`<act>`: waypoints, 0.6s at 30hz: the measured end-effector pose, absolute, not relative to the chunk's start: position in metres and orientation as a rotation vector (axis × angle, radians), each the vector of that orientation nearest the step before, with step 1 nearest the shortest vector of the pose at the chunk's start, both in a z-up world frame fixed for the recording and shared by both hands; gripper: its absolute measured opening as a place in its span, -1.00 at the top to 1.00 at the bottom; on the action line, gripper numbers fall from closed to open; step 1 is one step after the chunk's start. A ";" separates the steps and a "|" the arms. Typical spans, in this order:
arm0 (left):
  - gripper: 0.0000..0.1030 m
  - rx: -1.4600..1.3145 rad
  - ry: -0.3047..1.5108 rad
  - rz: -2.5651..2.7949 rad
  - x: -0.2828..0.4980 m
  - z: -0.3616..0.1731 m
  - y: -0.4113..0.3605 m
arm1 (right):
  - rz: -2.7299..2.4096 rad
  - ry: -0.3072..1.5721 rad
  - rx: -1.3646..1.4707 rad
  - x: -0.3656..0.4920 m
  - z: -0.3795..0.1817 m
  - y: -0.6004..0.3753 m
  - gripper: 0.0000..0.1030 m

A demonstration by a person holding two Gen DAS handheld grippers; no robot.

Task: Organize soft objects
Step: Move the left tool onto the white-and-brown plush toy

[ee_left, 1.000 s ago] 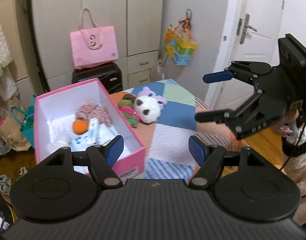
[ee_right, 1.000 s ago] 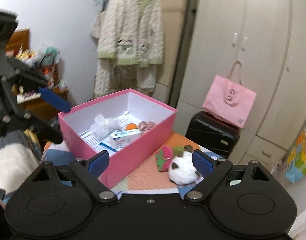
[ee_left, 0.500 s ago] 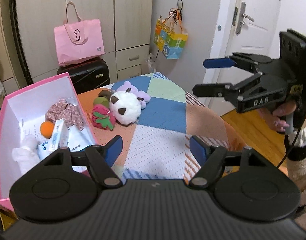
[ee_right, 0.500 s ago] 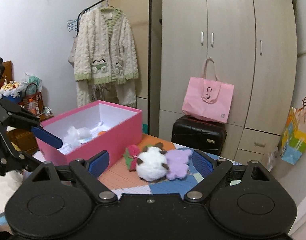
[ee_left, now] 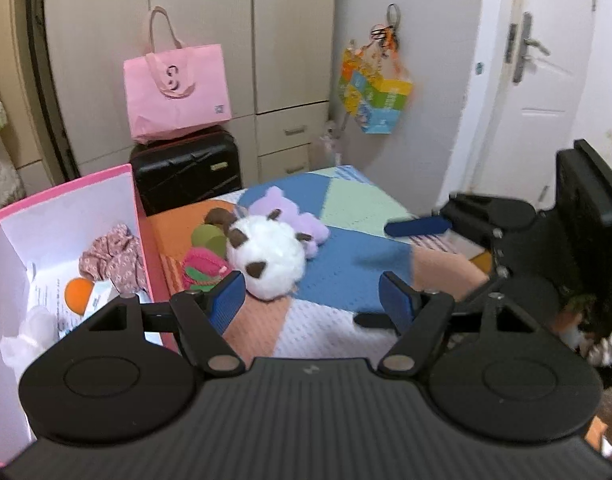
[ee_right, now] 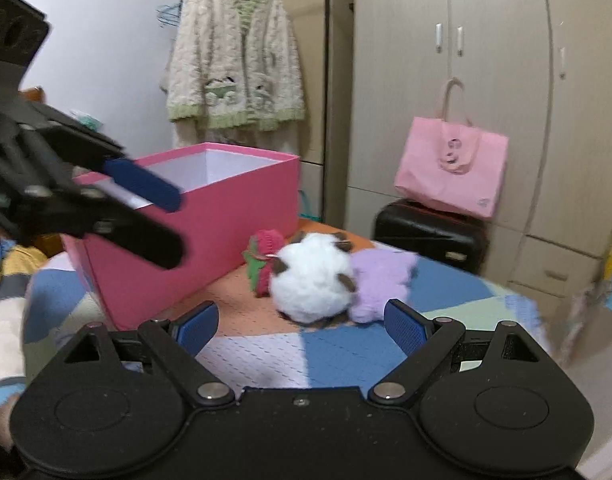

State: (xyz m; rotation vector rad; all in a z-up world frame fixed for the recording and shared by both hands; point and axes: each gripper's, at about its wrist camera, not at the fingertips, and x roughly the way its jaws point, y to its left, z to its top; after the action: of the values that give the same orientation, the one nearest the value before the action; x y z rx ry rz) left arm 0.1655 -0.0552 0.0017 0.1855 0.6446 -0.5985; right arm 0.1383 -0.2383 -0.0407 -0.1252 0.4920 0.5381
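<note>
Standing here watching, both grippers are empty with fingers spread wide. The left gripper [ee_left: 310,298] hangs over the patchwork table [ee_left: 345,280] with its left pad almost at the white plush [ee_left: 266,260], so the toy sits just ahead and a bit left of its gap. The right gripper [ee_right: 302,324] is lower and lined up better: the same white plush [ee_right: 311,280] is dead ahead between its pads, slightly beyond the tips. I'd say the right one is the better bet for the grab.

The plush is basically a ball, no real long axis, so approach angle shouldn't matter much. Pressed against it are the purple plush [ee_right: 379,280] on the far right side and the red-green knit toy [ee_right: 262,258] toward the pink box [ee_right: 210,224], which sits just beside the pile on its left with stuff already inside.
</note>
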 end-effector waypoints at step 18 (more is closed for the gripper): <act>-0.30 0.137 0.683 -0.459 0.230 -0.028 -0.097 | 0.540 0.518 -0.136 0.204 -0.074 -0.210 -0.79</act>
State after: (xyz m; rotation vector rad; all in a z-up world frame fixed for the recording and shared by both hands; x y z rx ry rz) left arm 0.2295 -0.0975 -0.0281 0.1367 0.6828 -0.4589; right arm 0.2042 -0.2103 -0.0737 -0.1363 0.5183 0.5405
